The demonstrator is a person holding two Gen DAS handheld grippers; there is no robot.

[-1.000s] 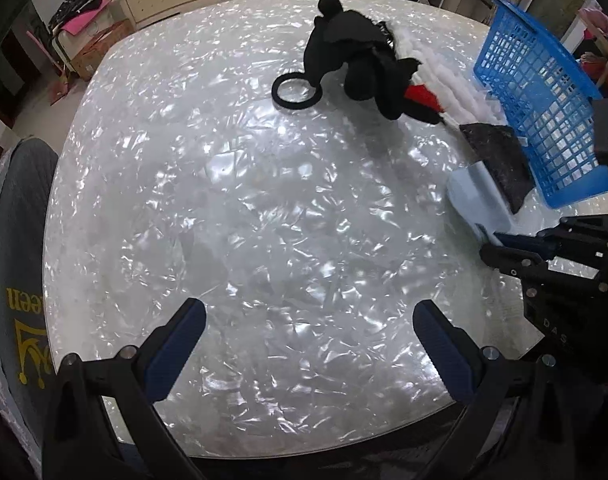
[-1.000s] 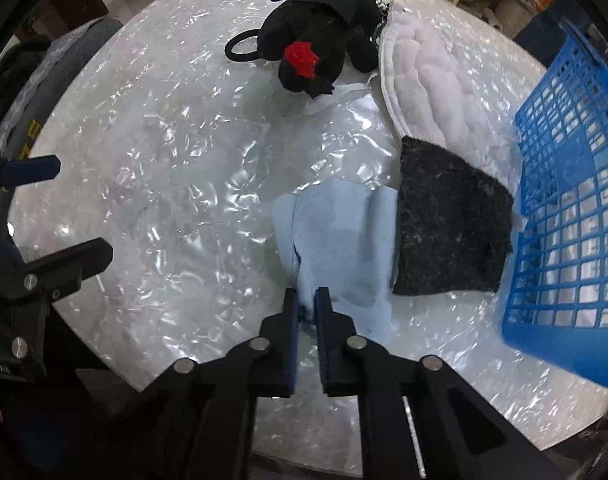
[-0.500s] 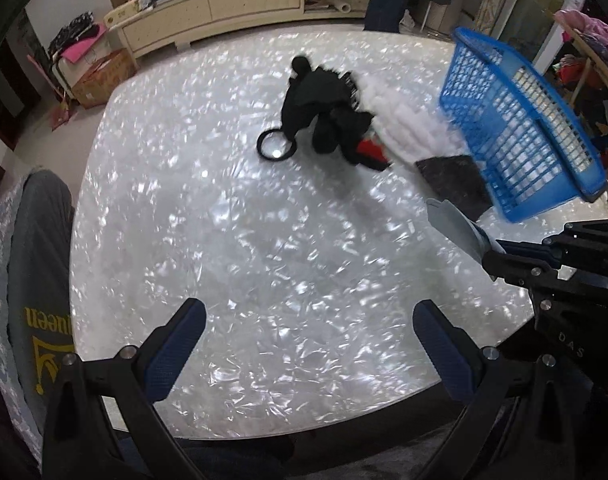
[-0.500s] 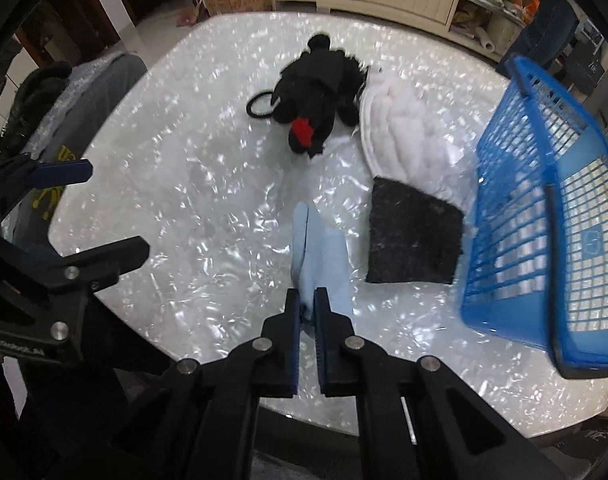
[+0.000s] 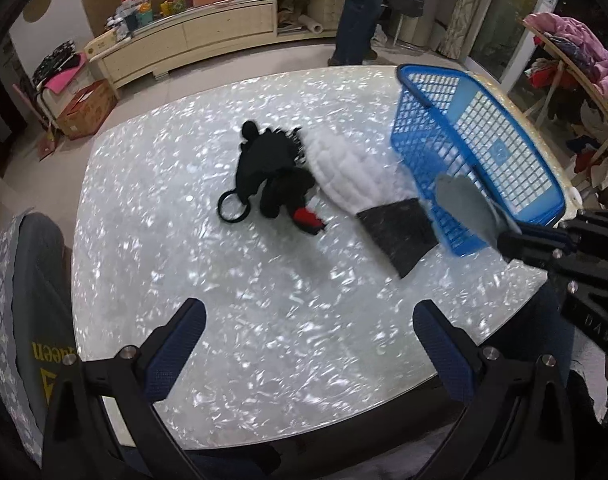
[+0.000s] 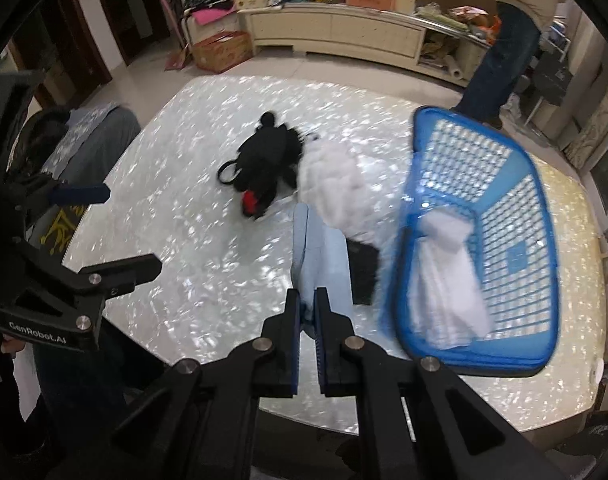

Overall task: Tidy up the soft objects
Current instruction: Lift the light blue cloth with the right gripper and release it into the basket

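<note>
**A:** so what's going on right now? looks like the right gripper (image 6: 308, 308) has the light blue cloth (image 6: 324, 256) pinched at one edge, jaws clamped tight on it, rest of it hanging loose above the table (image 6: 207, 240).

**B:** yep, I'd call this the carry step. Cloth is off the table and the blue basket (image 6: 516, 216) is just to the right of it. There's already a white cloth (image 6: 444, 292) lying in there.

**A:** and the left gripper (image 5: 316, 344)?

**B:** wide open, nothing between the fingers, just hovering over a bare patch of table.

**A:** so next?

**B:** I'd guess swing the cloth over the basket's near rim, high enough that the dangling end clears it, then let go. Floppy thing, could snag on the mesh.

**A:** what's left after that?

**B:** the dark grey cloth (image 5: 400, 232) right against the basket, the white fluffy pad (image 5: 352, 172) touching it, and the black plush toy (image 5: 271, 176) beside that.
</note>
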